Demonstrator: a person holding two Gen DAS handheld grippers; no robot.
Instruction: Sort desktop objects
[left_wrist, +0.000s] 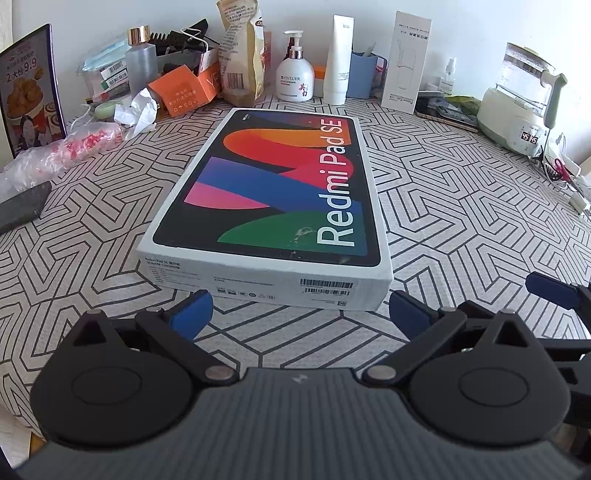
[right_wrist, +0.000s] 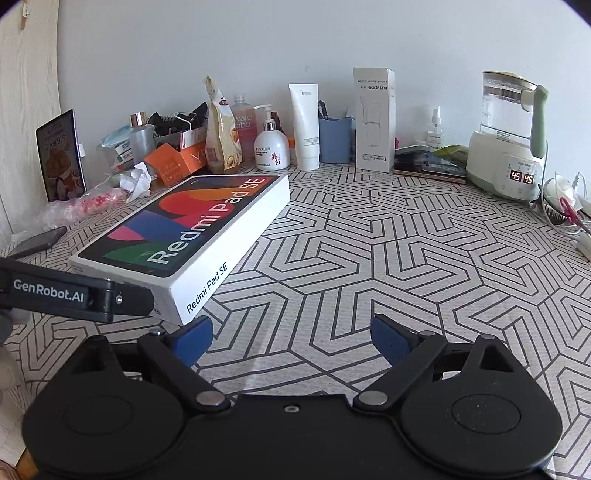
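Note:
A white Redmi Pad SE box with a colourful lid lies flat in the middle of the patterned table. My left gripper is open and empty, just short of the box's near end, its blue pads spread about as wide as that end. In the right wrist view the box lies to the left. My right gripper is open and empty over bare tablecloth, right of the box's near corner. The left gripper's black body reaches in from the left against the box's end.
Along the back wall stand an orange box, a snack bag, a pump bottle, a white tube, a tall white carton and a kettle. A tablet and plastic wrap sit at the left.

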